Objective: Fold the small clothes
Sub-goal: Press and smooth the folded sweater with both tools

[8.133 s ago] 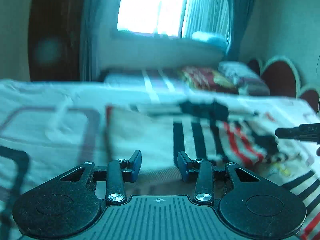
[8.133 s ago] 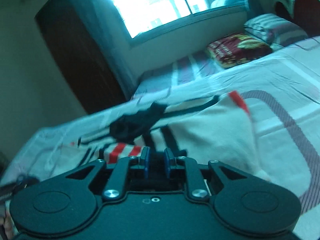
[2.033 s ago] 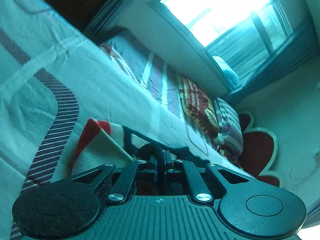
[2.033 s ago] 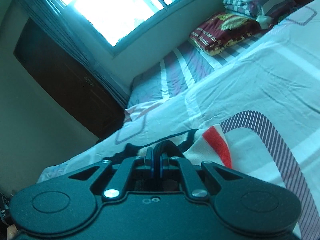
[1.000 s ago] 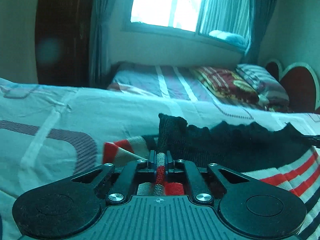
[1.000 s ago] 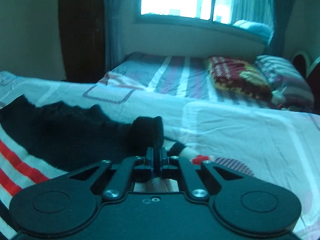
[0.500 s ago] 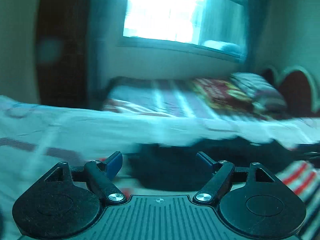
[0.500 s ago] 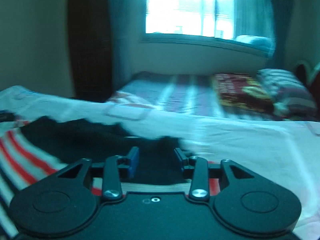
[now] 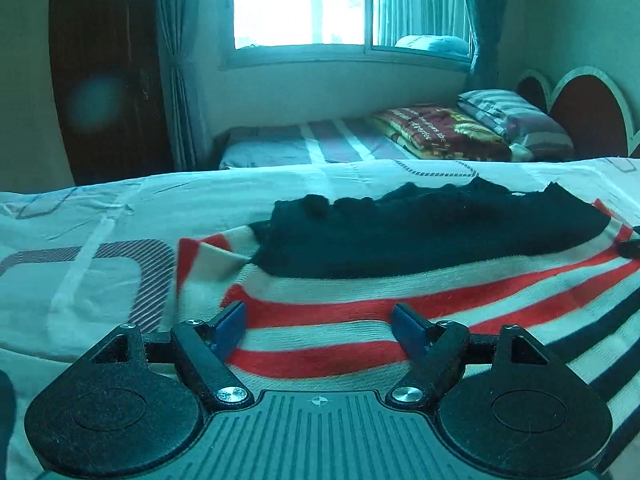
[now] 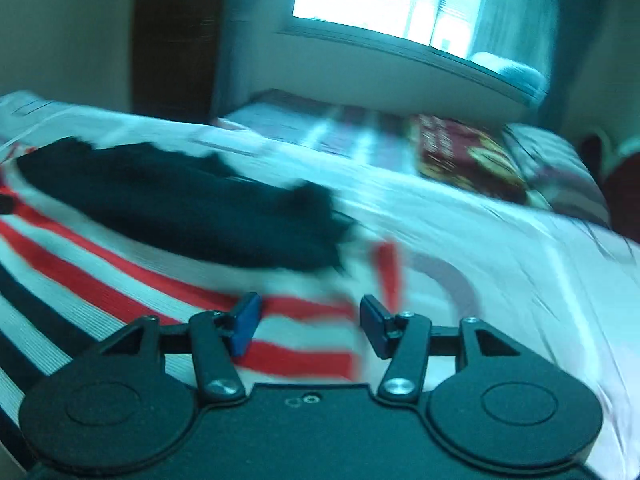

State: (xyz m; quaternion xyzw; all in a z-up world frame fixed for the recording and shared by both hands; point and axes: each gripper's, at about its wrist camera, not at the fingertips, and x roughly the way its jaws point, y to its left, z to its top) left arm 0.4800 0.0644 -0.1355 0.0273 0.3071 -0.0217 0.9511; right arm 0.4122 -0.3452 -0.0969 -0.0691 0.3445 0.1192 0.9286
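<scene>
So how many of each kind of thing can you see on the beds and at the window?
Striped garment: 1
Beds: 2
Red patterned blanket: 1
Striped pillow: 1
Grippers: 2
Window: 1
Total: 8

Right wrist view motion-smeared throughout: red, white and black striped knit garment (image 10: pixel 120 280) has soft stripe edges, dark red patterned cushion (image 10: pixel 460 156) print unreadable. Left wrist view: same garment (image 9: pixel 400 292) cut off by right edge and partly hidden behind gripper body; text on cushion (image 9: pixel 436 128) too small to read. Small dark object (image 9: pixel 630 249) at right edge, identity unclear.
</scene>
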